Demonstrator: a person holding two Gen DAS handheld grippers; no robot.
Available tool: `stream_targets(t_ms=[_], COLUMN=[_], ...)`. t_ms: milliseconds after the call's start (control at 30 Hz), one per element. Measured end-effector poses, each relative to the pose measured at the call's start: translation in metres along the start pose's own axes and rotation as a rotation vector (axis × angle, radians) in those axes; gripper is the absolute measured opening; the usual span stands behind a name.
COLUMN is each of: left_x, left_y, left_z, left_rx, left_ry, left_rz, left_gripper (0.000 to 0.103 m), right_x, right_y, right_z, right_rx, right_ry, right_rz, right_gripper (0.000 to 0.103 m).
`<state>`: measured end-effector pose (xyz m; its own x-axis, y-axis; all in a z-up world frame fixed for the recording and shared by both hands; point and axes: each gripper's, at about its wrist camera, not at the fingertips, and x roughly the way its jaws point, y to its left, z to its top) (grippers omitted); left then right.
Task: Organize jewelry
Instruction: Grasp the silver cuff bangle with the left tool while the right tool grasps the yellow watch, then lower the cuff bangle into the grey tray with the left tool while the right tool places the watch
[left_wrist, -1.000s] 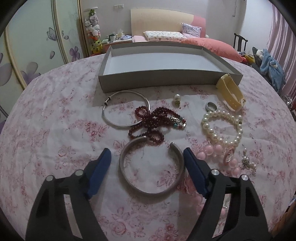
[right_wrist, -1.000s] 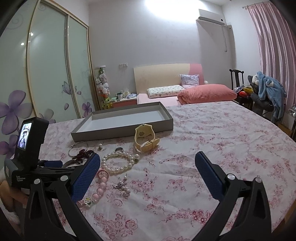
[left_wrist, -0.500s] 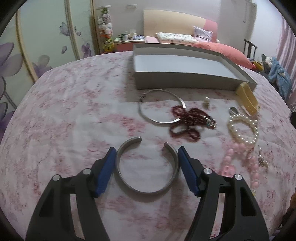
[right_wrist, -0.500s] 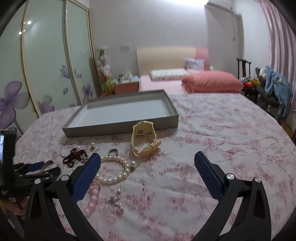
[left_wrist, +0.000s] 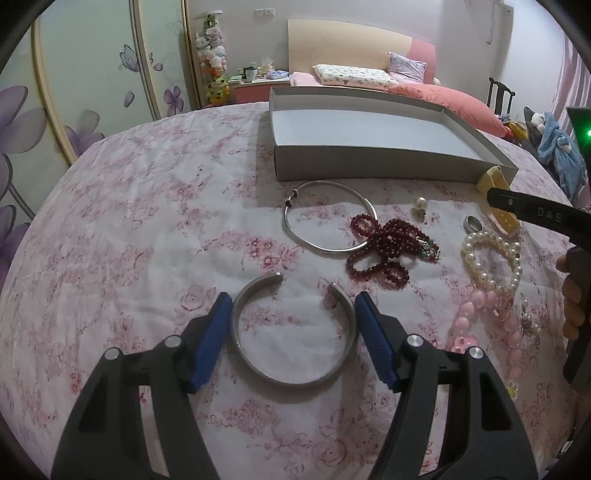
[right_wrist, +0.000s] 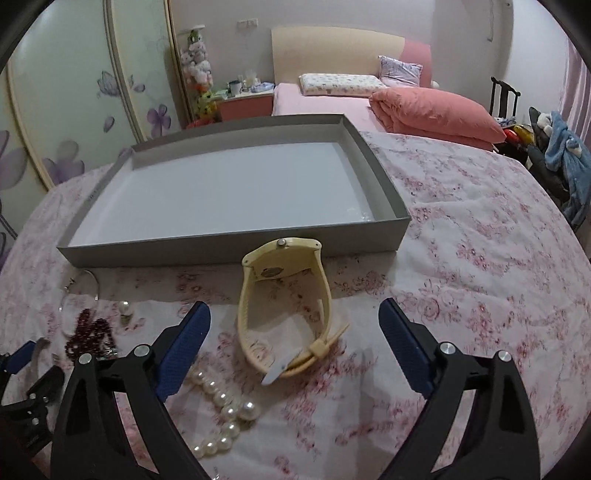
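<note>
In the left wrist view my left gripper (left_wrist: 293, 332) is shut on a silver open cuff bangle (left_wrist: 291, 376), its blue pads touching both sides. Beyond lie a thin silver hoop (left_wrist: 328, 218), dark red beads (left_wrist: 388, 247), a pearl bracelet (left_wrist: 491, 258), pink beads (left_wrist: 480, 325) and a ring (left_wrist: 473, 222). The empty grey tray (left_wrist: 369, 162) stands behind. In the right wrist view my right gripper (right_wrist: 295, 343) is open, low over a cream watch (right_wrist: 284, 306) lying between its pads, in front of the tray (right_wrist: 229, 254).
The table has a pink floral cloth. A small pearl earring (left_wrist: 420, 205) lies near the tray. A charm piece (left_wrist: 530, 321) lies by the pink beads. A bed, chair and wardrobe stand behind the table.
My left gripper has closed from wide open onto the silver cuff. My right gripper has moved forward and down to the cream watch, which now lies between its open pads.
</note>
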<state>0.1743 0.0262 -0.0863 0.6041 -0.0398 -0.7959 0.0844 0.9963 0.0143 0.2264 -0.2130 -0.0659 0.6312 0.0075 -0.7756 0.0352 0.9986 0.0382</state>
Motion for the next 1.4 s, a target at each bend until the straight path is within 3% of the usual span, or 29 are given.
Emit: stream_targets(t_ms=[133,200,233,267,300,367,700,1100,1400], left_x=[0.001,0.000,0.000,0.000,0.000,0.000,-0.009,-0.058,-0.066], left_y=[0.000,0.000,0.000,0.000,0.000,0.000,-0.002,-0.021,-0.041], left_z=[0.001,0.001,0.001,0.001,0.001,0.001,0.001,0.028,0.071], left_rx=[0.003,0.002,0.002,0.002,0.002,0.002,-0.037,-0.042,-0.028], left_ry=[0.000,0.000,0.000,0.000,0.000,0.000,-0.046,-0.323,-0.439], left_rz=[0.000,0.000,0.000,0.000,0.000,-0.001,-0.032,-0.003,0.005], left_gripper=[0.066,0.066,0.066,0.066,0.066,0.066,0.066,0.066,0.066], right_x=[0.005,0.008,0.010,0.009,0.008,0.004,-0.036,-0.101,-0.105], right_y=[0.000,-0.003,-0.004,-0.006,-0.007,-0.011,-0.015,-0.001,-0.007], right_z=[0.002,0.002,0.001,0.001,0.001,-0.001,-0.007,-0.007,0.005], right_rx=[-0.041,-0.041,-0.031,-0.027,-0.024,0.000,0.038,0.005,0.036], right_ry=[0.030,0.044,0.057,0.047,0.045,0.044,-0.112,-0.499,-0.605], right_rz=[0.004,0.012,0.038,0.040,0.042,0.070,0.117,0.083,0.052], right_gripper=[0.085,0.072,0.060,0.057,0.046,0.039,0.037,0.037,0.038])
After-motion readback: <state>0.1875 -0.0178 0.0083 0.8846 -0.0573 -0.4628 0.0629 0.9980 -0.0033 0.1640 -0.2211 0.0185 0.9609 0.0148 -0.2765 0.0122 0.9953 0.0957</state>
